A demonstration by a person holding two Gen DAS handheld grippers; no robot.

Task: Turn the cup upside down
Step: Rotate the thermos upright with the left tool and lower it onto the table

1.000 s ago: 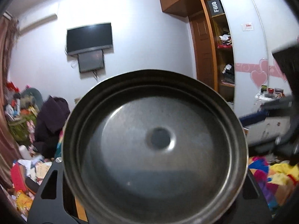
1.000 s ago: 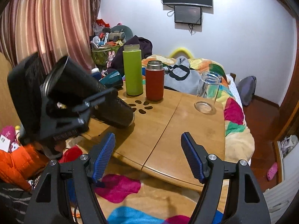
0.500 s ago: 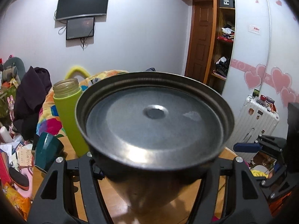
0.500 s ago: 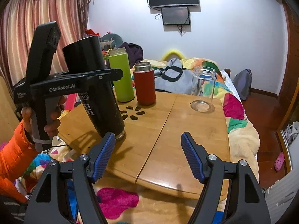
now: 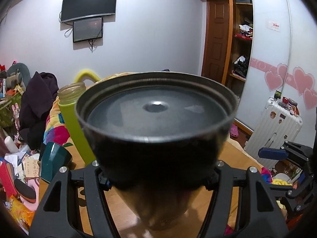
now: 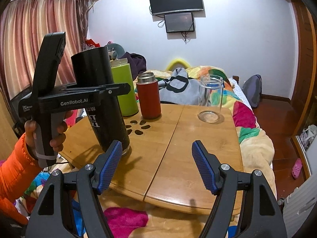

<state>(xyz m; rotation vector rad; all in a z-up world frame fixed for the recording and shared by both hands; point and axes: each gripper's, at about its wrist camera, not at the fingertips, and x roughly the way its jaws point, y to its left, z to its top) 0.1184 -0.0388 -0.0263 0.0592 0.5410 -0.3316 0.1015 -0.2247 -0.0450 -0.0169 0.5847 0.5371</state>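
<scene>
A tall black cup (image 6: 101, 103) stands upside down, mouth on the wooden table (image 6: 178, 142), slightly tilted. Its base faces up and fills the left wrist view (image 5: 156, 109). My left gripper (image 5: 156, 180) is shut on the black cup around its middle; it also shows in the right wrist view (image 6: 116, 89). My right gripper (image 6: 156, 168) is open and empty, just off the table's near edge, to the right of the black cup.
A green bottle (image 6: 124, 89), a red flask (image 6: 148, 97) and a clear glass jar (image 6: 211, 99) stand at the table's far side. A dark teal cup (image 5: 53, 158) lies at the table's left. A bed with bright bedding lies behind.
The left gripper has turned the black cup from lying sideways to base-up and lowered its mouth onto the table. The right gripper has hardly moved.
</scene>
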